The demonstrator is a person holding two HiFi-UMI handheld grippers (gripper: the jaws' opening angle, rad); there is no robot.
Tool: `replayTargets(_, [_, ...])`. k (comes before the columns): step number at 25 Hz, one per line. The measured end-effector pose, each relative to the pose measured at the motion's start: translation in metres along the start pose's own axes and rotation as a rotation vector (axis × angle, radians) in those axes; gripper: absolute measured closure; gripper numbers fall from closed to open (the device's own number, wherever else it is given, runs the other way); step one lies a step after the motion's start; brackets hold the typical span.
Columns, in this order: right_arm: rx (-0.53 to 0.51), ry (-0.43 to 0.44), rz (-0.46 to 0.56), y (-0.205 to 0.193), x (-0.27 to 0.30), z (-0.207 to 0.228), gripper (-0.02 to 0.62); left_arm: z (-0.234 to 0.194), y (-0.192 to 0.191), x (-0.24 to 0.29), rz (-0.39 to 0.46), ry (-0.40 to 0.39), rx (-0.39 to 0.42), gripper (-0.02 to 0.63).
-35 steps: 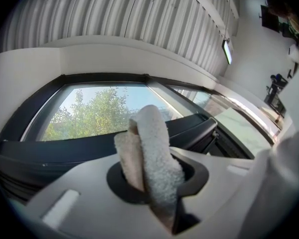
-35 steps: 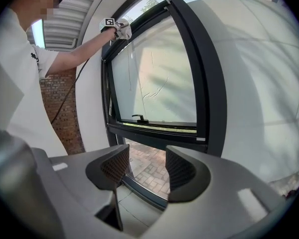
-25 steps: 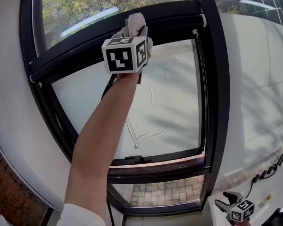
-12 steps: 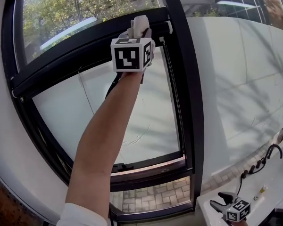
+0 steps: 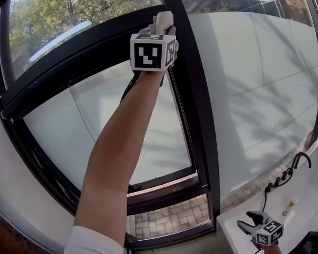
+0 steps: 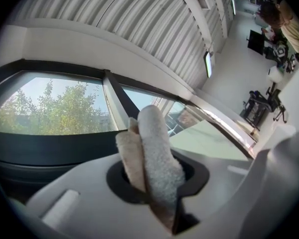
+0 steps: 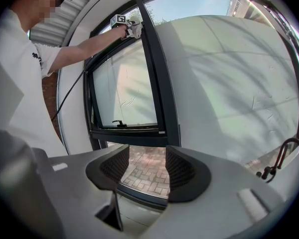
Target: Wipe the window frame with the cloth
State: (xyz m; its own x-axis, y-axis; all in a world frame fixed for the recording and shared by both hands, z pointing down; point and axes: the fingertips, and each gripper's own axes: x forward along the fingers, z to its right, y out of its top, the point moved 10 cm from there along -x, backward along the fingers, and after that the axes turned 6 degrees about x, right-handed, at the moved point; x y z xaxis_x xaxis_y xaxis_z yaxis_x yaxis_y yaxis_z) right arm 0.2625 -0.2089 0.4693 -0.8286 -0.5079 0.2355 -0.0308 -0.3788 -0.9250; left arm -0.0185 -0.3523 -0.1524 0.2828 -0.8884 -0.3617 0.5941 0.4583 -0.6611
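Green trees [image 5: 58, 9] fill the glass at the far upper left, and a pale wall outside spreads across the right side beyond the black window frame [image 5: 196, 115]. Brick paving [image 5: 169, 218] shows through the lowest pane.

A bare arm [image 5: 116, 157] reaches up to the frame's top. There the left hand-held gripper [image 5: 160, 32] is clamped on a folded pale cloth [image 5: 163, 20]. The cloth sticks out past the jaws and lies against the frame where the upper crossbar meets the upright bar.

Low at the near right, the right hand-held gripper [image 5: 249, 220] hangs over a white ledge [image 5: 307, 194], well apart from the window's top. Its jaws stand spread with nothing between them. A black hooked pipe [image 5: 302, 157] rises at the ledge's far right end.
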Motion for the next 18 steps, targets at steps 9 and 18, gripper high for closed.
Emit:
replayTargets(9, [-0.002, 0.025, -0.028, -0.008, 0.004, -0.007, 0.366, 0.021, -0.020, -0.005, -0.066, -0.065, 0.055, 0.508])
replayTargets(18, [-0.010, 0.051, -0.038, -0.012, 0.009, -0.017, 0.367, 0.062, -0.058, -0.012, -0.112, -0.138, 0.081, 0.508])
